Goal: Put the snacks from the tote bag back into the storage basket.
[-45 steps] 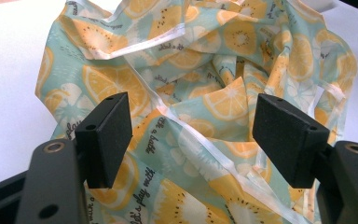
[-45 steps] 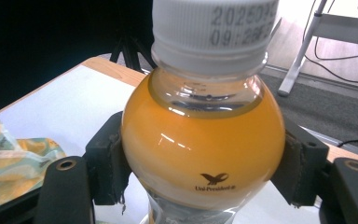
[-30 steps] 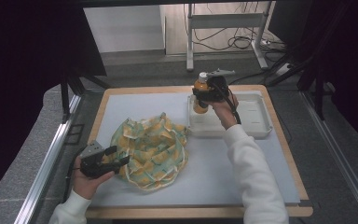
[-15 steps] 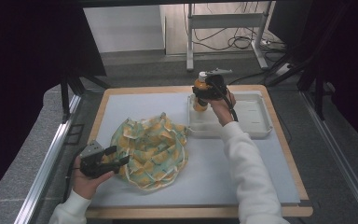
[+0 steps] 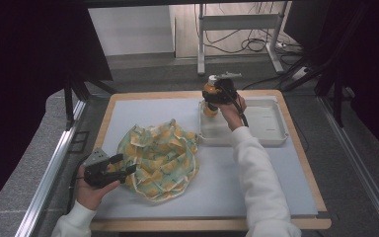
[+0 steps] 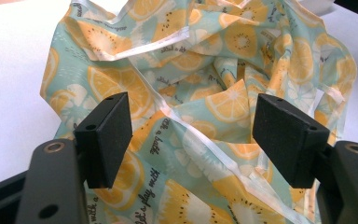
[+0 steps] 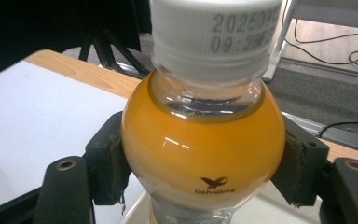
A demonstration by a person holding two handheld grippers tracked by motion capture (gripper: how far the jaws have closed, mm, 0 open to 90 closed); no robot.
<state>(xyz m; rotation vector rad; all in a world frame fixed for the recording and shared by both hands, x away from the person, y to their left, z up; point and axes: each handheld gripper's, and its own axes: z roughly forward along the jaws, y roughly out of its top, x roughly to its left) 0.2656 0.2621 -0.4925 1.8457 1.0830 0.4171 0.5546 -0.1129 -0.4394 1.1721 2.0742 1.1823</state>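
A small bottle of orange juice (image 7: 203,149) with a white cap stands upright in my right gripper (image 7: 205,163), whose pads press on both sides of its round body. In the high view the bottle (image 5: 208,96) is held over the left end of the white tray (image 5: 266,123), low over it. A crumpled cloth bag (image 5: 158,158) printed with orange slices lies on the white mat. My left gripper (image 5: 123,165) rests at the bag's left edge, open, its pads (image 6: 107,135) standing apart above the fabric (image 6: 205,93).
The white mat (image 5: 237,173) covers a wooden-edged table. The tray's right part holds nothing. Beyond the table's far edge stand a metal frame (image 5: 237,29) and floor cables. Dark screens flank both sides.
The right hand has brought the bottle slightly lower and leftward over the tray's left end. The left gripper and the bag stay where they were.
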